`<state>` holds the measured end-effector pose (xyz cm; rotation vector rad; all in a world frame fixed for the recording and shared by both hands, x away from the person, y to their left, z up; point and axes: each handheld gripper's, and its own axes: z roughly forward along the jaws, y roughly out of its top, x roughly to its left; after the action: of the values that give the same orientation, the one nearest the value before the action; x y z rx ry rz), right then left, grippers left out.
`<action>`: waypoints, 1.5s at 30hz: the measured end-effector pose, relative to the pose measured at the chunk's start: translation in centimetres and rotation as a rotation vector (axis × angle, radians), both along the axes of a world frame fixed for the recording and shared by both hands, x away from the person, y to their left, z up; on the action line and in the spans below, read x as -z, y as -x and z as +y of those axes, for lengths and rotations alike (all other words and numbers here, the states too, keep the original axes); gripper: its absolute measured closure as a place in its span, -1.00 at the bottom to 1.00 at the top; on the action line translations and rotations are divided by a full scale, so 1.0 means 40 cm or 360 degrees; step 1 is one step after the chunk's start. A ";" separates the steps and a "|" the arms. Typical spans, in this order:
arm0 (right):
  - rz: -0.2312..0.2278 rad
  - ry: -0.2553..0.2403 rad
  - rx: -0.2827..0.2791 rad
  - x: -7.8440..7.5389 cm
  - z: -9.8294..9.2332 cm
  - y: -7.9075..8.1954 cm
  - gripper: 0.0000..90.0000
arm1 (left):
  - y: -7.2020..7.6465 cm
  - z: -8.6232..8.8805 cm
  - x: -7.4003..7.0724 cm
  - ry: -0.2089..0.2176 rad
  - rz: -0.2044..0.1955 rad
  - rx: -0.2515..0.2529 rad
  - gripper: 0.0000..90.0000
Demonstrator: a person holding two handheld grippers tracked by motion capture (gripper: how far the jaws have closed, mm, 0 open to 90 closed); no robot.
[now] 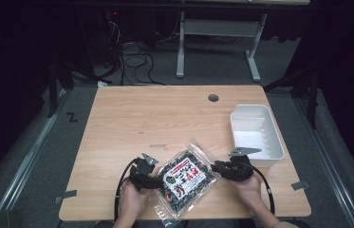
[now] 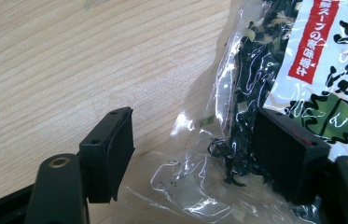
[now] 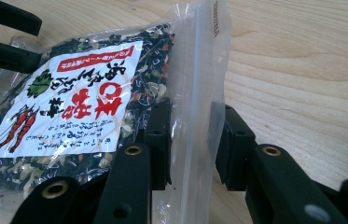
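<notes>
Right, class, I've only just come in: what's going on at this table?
A person works a hand-held gripper in each hand on a clear packet of dried food lying near the table's front edge. The right hand-held gripper has the packet's sealed edge between its jaws, with gaps showing, so no firm grip yet. The left hand-held gripper stands open at the opposite end, one jaw over the packet. A white bin sits to the right.

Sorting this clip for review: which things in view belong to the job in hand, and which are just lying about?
In the job: bag of dried vegetables, left gripper at its corner, right gripper around its clear edge strip.

Lying about: white bin, tape strips, floor cables.
</notes>
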<state>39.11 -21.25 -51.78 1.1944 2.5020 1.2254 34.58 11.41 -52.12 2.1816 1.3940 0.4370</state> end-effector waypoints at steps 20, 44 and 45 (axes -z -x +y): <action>-0.0204 0.0148 -0.0101 -0.023 0.022 0.033 0.97 | 0.004 0.002 0.004 0.0012 -0.0032 0.0010 -0.34; -0.0518 0.0375 -0.0164 -0.233 0.062 -0.001 0.99 | -0.001 0.002 0.003 0.0156 0.0004 0.0092 -0.39; -0.0530 0.0379 -0.0159 -0.243 0.065 -0.003 0.99 | 0.000 0.003 -0.001 0.0159 -0.0008 0.0094 -0.39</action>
<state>39.22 -18.66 -42.05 0.7496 2.3939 1.0114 34.57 11.54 -52.10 2.1331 1.3166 0.3438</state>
